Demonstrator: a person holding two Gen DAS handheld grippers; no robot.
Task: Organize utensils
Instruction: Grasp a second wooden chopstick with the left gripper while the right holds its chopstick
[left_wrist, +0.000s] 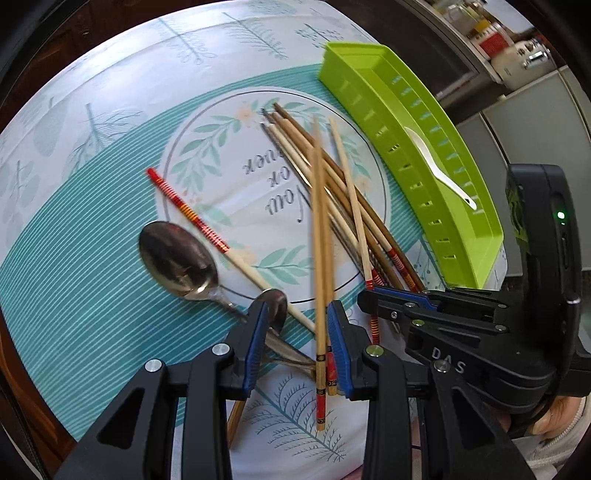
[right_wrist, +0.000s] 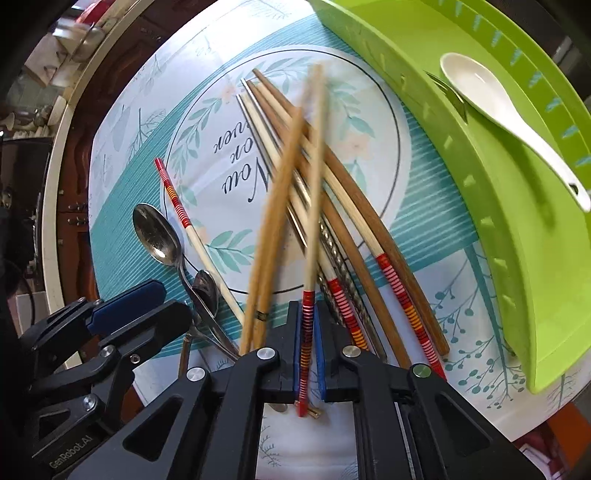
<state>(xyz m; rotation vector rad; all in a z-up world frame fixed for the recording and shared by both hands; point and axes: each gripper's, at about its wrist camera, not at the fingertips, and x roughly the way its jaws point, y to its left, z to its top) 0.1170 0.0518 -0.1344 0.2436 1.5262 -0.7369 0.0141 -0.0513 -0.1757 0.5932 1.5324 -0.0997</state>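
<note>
My right gripper (right_wrist: 307, 310) is shut on the red-striped end of a cream chopstick (right_wrist: 309, 236), whose shaft slants up over the pile. My left gripper (left_wrist: 297, 314) stands open above the mat. A pair of bamboo chopsticks (left_wrist: 320, 240) shows between its fingers, close to the right pad, with a gap to the left pad. More wooden, striped and metal chopsticks (right_wrist: 351, 221) lie heaped on the printed placemat (left_wrist: 92, 240). Two metal spoons (left_wrist: 177, 258) (left_wrist: 275, 306) rest left of the heap. A white ceramic spoon (right_wrist: 498, 103) lies in the green tray (right_wrist: 424, 55).
One loose red-striped chopstick (left_wrist: 184, 210) lies by the large spoon. The green tray (left_wrist: 369, 88) sits at the mat's right edge, with a dark metal piece (right_wrist: 448, 96) inside. Dark wood table rim and shelves lie beyond. A person's hand (left_wrist: 546, 417) holds the right gripper (left_wrist: 369, 295).
</note>
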